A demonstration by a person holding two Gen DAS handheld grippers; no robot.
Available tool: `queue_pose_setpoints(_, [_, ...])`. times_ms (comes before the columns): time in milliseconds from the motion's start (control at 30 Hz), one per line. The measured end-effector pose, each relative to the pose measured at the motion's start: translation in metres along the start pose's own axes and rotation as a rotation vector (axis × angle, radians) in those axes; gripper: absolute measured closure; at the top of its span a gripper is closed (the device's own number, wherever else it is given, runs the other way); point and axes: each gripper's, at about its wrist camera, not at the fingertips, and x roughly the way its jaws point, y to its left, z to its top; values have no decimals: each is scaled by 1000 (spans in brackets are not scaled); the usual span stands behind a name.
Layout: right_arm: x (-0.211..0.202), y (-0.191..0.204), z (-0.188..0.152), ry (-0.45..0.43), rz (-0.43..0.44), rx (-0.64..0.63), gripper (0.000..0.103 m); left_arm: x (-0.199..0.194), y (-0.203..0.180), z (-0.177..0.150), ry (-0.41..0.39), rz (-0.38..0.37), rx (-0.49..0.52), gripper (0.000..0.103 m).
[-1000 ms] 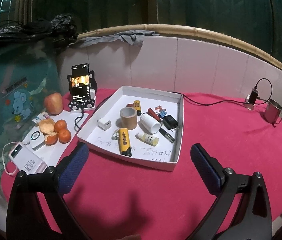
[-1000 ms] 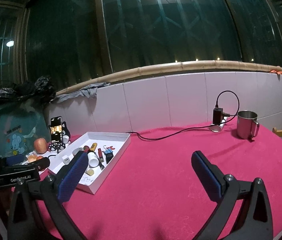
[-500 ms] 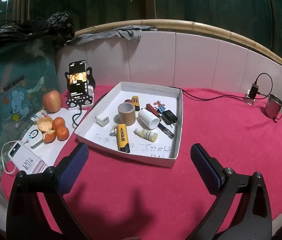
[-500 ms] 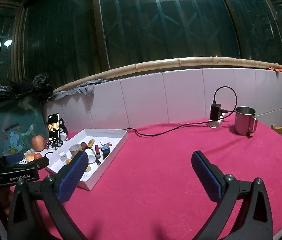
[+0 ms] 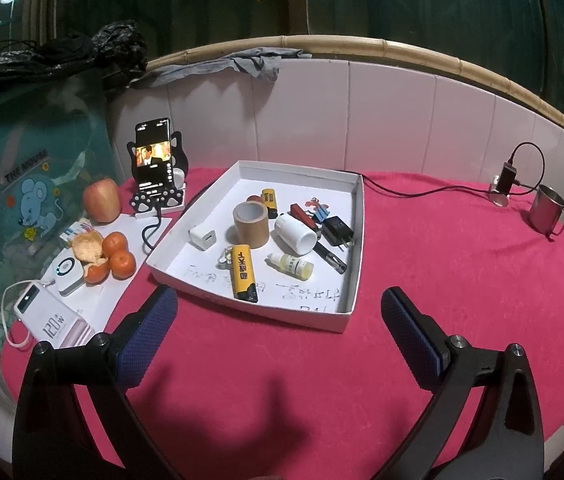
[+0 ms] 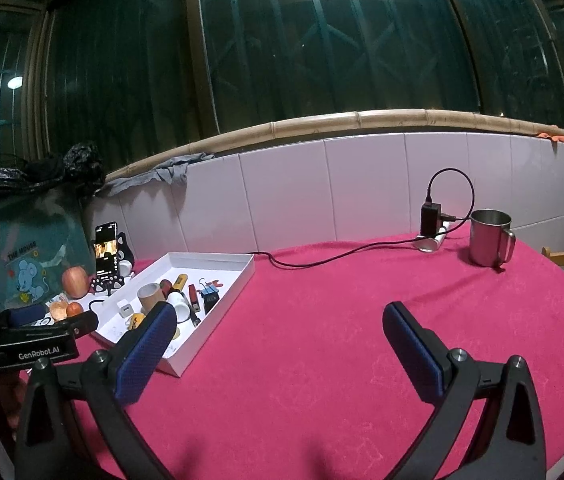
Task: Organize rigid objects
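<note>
— Tray [image 5: 355, 216], white and shallow, sits on the red tabletop [image 5: 441, 280], left of centre and toward the far side. What's in it?

— A tape roll [image 5: 251, 226] upright near the middle, a white charger [image 5: 202, 237] to its left, a yellow battery [image 5: 244, 273] lying near the front wall. A second, smaller battery [image 5: 269, 200] lies farther back. Right of the roll there's a white bottle [image 5: 295, 234] on its side, a dropper bottle [image 5: 290, 266] nearer the front, a black plug [image 5: 337, 231], a pen [image 5: 329, 255] and some binder clips [image 5: 317, 210].

— And the grippers?

— The left hand-held gripper [image 5: 280, 332] hovers just in front of the tray's near wall, released, jaws spread wide with nothing between them. The right hand-held gripper [image 6: 280, 334] is equally spread and empty, over bare cloth right of the tray; its left finger overlaps the tray's near corner in that view.

— Anything outside the tray?

— On the left: a phone [image 5: 153, 158] lit on a stand, an apple [image 5: 102, 200], tangerines [image 5: 118, 254] with peel beside them, and a power bank [image 5: 52, 318] at the near left edge. Far right stands a metal mug [image 6: 489, 242], with a black adapter [image 6: 430, 219] just to its left, its cable [image 6: 341, 254] running along the cloth toward the tray's far corner.

— Behind all that?

— White tiled wall [image 6: 321, 192] topped by a bamboo rail [image 6: 361, 120], dark windows above.
</note>
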Motion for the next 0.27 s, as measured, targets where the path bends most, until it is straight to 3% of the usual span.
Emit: queue_pose_setpoints(267, [2, -2, -2, 9, -7, 7, 0, 2, -4, -2, -10, -11, 17, 0])
